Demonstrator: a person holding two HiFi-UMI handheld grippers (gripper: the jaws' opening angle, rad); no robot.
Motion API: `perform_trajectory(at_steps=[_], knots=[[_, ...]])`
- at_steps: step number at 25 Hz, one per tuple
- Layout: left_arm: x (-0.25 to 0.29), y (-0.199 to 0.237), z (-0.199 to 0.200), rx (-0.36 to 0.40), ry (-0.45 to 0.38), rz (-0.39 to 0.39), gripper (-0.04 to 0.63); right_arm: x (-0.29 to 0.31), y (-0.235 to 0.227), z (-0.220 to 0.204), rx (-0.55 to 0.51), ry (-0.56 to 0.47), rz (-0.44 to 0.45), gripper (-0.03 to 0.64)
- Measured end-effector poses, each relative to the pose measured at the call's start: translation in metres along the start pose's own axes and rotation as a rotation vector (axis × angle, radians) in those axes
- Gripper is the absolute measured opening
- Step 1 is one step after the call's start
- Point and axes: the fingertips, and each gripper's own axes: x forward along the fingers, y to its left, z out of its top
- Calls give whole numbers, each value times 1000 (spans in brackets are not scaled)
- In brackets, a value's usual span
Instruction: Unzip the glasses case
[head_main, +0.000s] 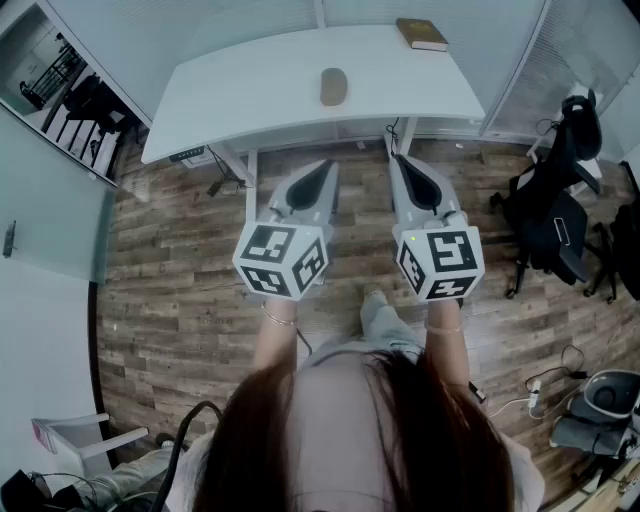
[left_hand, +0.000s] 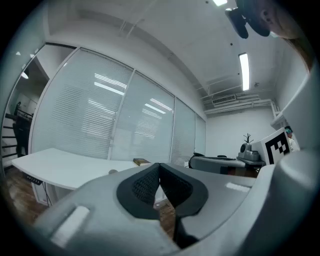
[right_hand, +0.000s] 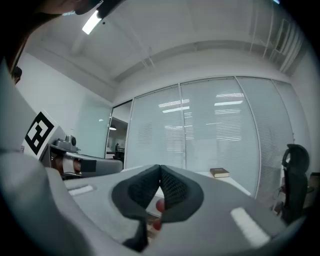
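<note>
Glasses case (head_main: 333, 86): brown, oval, lying flat on white desk (head_main: 250, 80), about mid-width, set back from the curved front edge; zip too small to make out. Bare desktop on every side of it; book (head_main: 421, 34) at 1 o'clock, near the far edge.

Left gripper (head_main: 324, 170) and right gripper (head_main: 398, 162): held level, side by side over wooden floor (head_main: 180, 300), short of the desk's front edge, with the case at 12 o'clock and well apart. Jaws of each pressed together, nothing between.

Office chair (head_main: 555, 225) at 3 o'clock of right gripper; glass wall (head_main: 50, 210) at 9 o'clock of left gripper.
</note>
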Motion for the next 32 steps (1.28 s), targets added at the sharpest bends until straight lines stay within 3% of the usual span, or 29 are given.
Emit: perform_trajectory(at_steps=[18, 32], knots=[[78, 7, -13, -2, 21, 34, 3, 45, -48, -18, -22, -11, 87, 3], [145, 45, -18, -36, 30, 106, 3, 108, -95, -28, -44, 0, 155, 3]])
